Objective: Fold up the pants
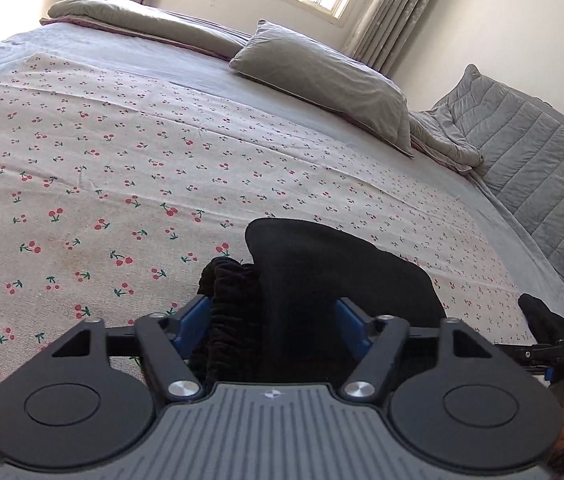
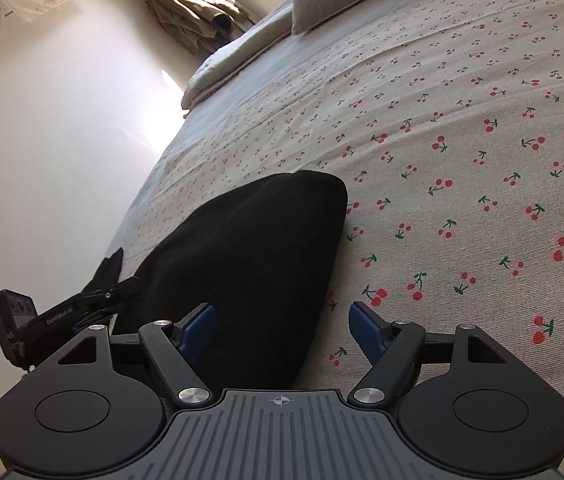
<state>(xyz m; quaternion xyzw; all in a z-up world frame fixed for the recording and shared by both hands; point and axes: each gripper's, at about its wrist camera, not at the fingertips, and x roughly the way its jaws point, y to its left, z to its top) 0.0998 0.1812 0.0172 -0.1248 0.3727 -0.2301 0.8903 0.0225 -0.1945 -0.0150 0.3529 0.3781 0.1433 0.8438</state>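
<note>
the black pants (image 1: 322, 280) lay bunched on the cherry-print sheet (image 1: 121, 160). the left gripper (image 1: 271, 320) stood wide around the gathered waistband (image 1: 229, 300), perhaps not pinching; the right gripper (image 2: 282, 320) gaped wide over a fold. both needed to close firmly before lifting evenly.

The bunched black pants (image 1: 322, 280) are matt, soft cloth with a ruched, gathered elastic waistband. The cherry-printed cream bedspread (image 1: 121, 160) looks like coarse woven cotton, faintly creased. The left gripper (image 1: 271, 320) is matt black plastic with blue rubbery finger pads (image 1: 193, 320), shiny metal pivot bolts and a ribbed grey housing.
</note>
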